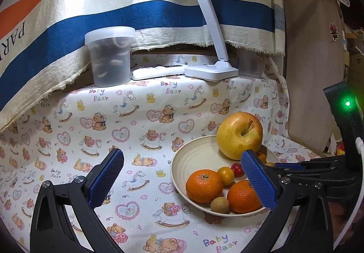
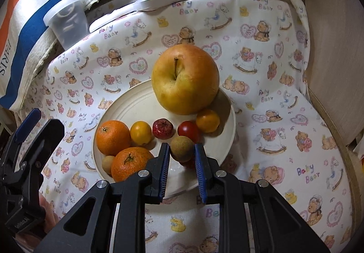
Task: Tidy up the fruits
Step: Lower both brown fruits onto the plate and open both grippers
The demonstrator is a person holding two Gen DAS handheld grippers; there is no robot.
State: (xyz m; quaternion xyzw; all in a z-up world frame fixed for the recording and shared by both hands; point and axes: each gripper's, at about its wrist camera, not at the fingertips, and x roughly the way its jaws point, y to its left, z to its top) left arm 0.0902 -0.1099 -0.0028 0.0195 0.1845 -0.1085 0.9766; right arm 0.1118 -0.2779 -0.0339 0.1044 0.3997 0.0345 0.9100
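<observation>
A cream plate [image 2: 141,107] [image 1: 193,157] holds a big yellow apple [image 2: 185,79] [image 1: 238,134], two oranges [image 2: 112,137] [image 2: 130,163], several small fruits and another brown longan [image 2: 108,163]. My right gripper [image 2: 182,150] is shut on a brown longan [image 2: 182,148], held just above the plate's near side. My left gripper [image 1: 182,175] is open and empty, hovering left of the plate; it also shows at the left edge of the right wrist view [image 2: 34,134].
A lidded plastic tub [image 1: 110,55], a white lamp base [image 1: 211,71] and a white remote [image 1: 157,72] stand at the back on the bear-print cloth [image 1: 136,121]. A wooden board [image 1: 314,71] leans at the right.
</observation>
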